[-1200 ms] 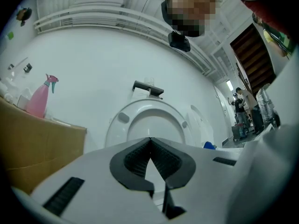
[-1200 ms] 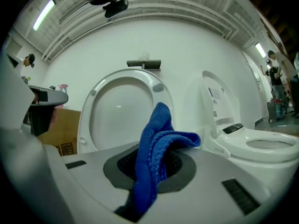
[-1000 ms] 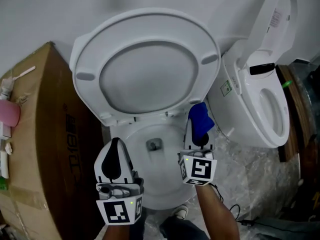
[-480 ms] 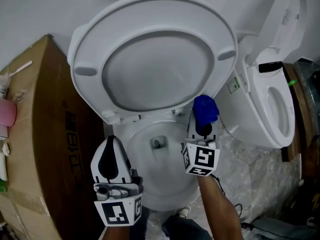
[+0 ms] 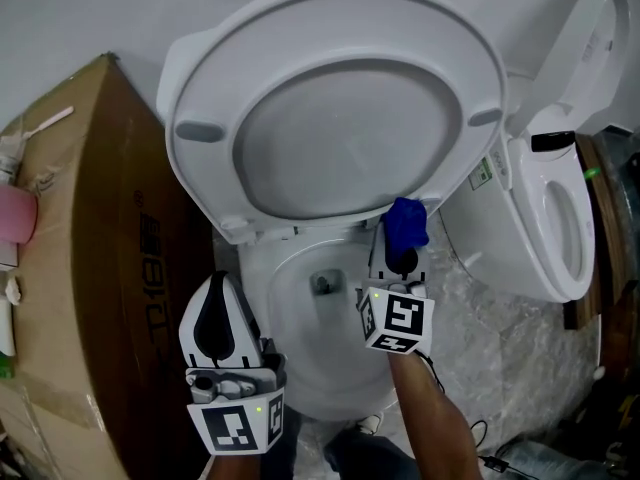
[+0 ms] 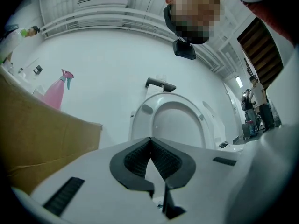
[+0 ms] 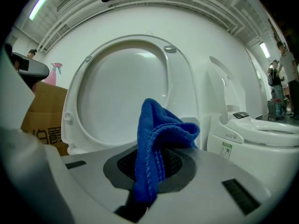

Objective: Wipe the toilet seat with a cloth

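The white toilet seat (image 5: 340, 28) is raised upright with the lid behind it, filling the upper middle of the head view; it also shows in the right gripper view as the toilet seat (image 7: 79, 92). My right gripper (image 5: 403, 250) is shut on a bunched blue cloth (image 5: 405, 221), seen close up as the blue cloth (image 7: 156, 143), and hovers over the bowl's right rim (image 5: 400, 388) just below the raised seat. My left gripper (image 5: 216, 290) is shut and empty, beside the bowl's left rim.
A large cardboard box (image 5: 90, 268) stands against the toilet's left side, with a pink bottle (image 5: 15, 216) on it. A second toilet with an electronic seat (image 5: 545, 218) stands at the right. Clear plastic sheeting (image 5: 500, 348) covers the floor.
Both grippers have shifted slightly; the right one with the cloth sits a little lower and closer to the raised seat's bottom edge. The toilet appears larger and further right in view.
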{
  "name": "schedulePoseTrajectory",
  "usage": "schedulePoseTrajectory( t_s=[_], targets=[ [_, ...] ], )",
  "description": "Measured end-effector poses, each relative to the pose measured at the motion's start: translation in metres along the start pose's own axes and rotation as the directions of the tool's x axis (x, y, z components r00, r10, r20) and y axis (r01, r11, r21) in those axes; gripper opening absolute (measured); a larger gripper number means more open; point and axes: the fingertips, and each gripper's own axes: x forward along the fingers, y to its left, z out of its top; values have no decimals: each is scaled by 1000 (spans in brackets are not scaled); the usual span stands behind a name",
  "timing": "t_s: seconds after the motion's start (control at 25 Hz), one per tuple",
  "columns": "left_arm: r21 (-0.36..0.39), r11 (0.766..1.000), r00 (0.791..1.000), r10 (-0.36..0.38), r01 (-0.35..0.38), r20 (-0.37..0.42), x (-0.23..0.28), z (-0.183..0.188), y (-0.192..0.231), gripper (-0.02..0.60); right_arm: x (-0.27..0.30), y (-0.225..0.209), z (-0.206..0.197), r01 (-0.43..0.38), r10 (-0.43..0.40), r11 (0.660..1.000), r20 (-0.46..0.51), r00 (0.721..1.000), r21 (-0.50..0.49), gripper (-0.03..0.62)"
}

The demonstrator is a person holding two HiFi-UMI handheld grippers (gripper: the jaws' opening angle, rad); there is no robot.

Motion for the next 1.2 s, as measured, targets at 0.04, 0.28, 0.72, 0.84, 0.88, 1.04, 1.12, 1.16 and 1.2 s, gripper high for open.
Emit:
schedulePoseTrajectory(
  t_s=[0.04, 0.28, 0.72, 0.84, 0.88, 1.04, 1.12, 1.16, 1.2],
  targets=[
    [0, 1000, 1000, 6, -6, -1, -1, 0, 3, 12, 0, 4, -2, -2, 2, 1000, -5, 1000, 8, 63],
    [11, 999, 999, 43, -43, -9, -9, 1, 21, 12, 3, 27, -16, -14, 16, 998, -39, 999, 69, 63],
    [20, 995, 995, 96, -96, -22, -26, -3, 50, 12, 8, 87, -33, -80, 92, 987, -82, 992, 136, 63],
    [29, 994, 994, 104, -104, -24, -29, -3, 56, 12, 8, 107, -33, -116, 130, 983, -90, 988, 142, 63],
    [33, 994, 994, 108, -107, -24, -30, -3, 59, 12, 8, 115, -33, -131, 144, 982, -92, 985, 139, 63],
    [68, 990, 991, 130, -127, -41, -35, -7, 72, 12, 8, 149, -33, -194, 208, 973, -102, 973, 126, 63],
    [81, 988, 989, 139, -135, -53, -38, -9, 80, 12, 8, 162, -32, -216, 229, 969, -106, 968, 124, 63],
    [83, 987, 988, 144, -139, -57, -39, -10, 83, 12, 9, 167, -31, -225, 238, 967, -107, 965, 123, 63],
    [84, 986, 987, 149, -144, -59, -40, -9, 86, 12, 8, 173, -31, -235, 249, 964, -111, 962, 122, 63]
  ],
)
